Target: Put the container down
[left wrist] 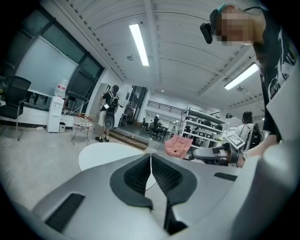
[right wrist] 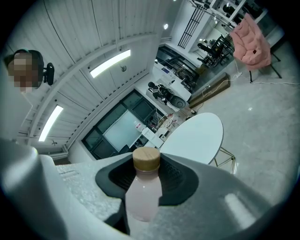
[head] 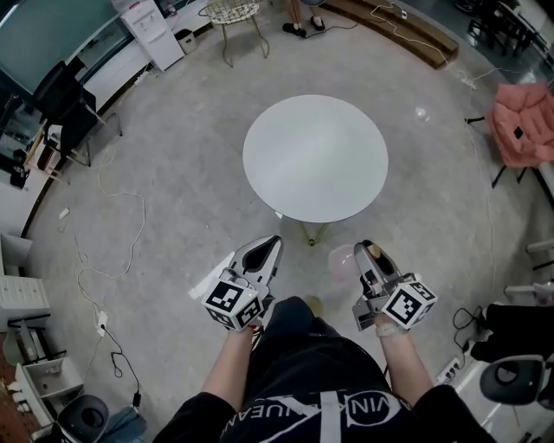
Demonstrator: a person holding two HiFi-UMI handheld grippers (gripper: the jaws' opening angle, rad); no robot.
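Note:
My right gripper point(right wrist: 146, 174) is shut on a small pale pink bottle point(right wrist: 142, 197) with a tan wooden cap point(right wrist: 146, 159); the dark pads press on its neck from both sides. In the head view the right gripper point(head: 370, 256) is held low in front of the person, and the bottle point(head: 341, 261) shows as a pale blur to its left, over the floor. The left gripper point(head: 264, 253) is beside it, and its jaws point(left wrist: 151, 165) are shut with nothing in them. A round white table point(head: 315, 156) stands just ahead of both grippers.
A wire chair point(head: 232, 13) and a white water dispenser point(head: 151, 30) stand beyond the table. A pink jacket point(head: 524, 121) hangs on a stand at the right. Cables point(head: 121, 225) trail over the floor at the left. An office chair point(head: 511, 381) is at the lower right.

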